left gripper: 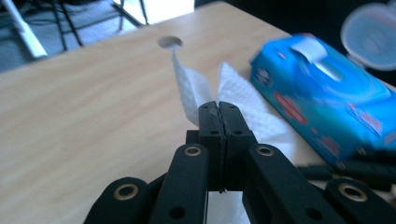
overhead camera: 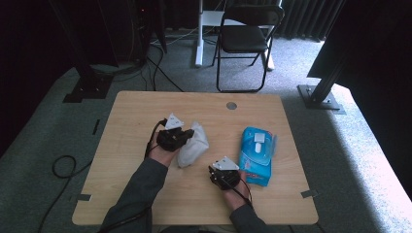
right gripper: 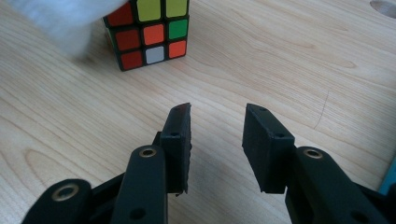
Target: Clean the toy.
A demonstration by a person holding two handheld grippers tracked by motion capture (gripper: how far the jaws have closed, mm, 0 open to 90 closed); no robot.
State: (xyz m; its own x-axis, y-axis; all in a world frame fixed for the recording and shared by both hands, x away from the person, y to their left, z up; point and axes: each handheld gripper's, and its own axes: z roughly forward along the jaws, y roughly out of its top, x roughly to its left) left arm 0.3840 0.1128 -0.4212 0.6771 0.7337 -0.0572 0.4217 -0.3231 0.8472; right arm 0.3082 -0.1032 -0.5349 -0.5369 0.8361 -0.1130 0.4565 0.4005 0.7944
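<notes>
My left gripper (left gripper: 218, 109) is shut on a fold of a white wipe (left gripper: 238, 93), whose free edges stand up past the closed fingertips. From above, the same gripper (overhead camera: 183, 138) holds the crumpled wipe (overhead camera: 194, 145) near the middle of the wooden table (overhead camera: 145, 111). My right gripper (right gripper: 217, 116) stands open over bare wood with nothing between its jaws. A colourful puzzle cube (right gripper: 149, 32) sits ahead of it, its top left corner hidden behind the blurred white wipe (right gripper: 65, 23). In the high view the right gripper (overhead camera: 219, 174) is beside a blue wipes pack (overhead camera: 256, 155).
The blue wipes pack (left gripper: 322, 98) lies to the right of the wipe with its round lid (left gripper: 373, 35) flipped open. A cable hole (overhead camera: 231, 105) marks the table's far edge. A black folding chair (overhead camera: 245, 36) and black frame posts (overhead camera: 320, 87) stand beyond the table.
</notes>
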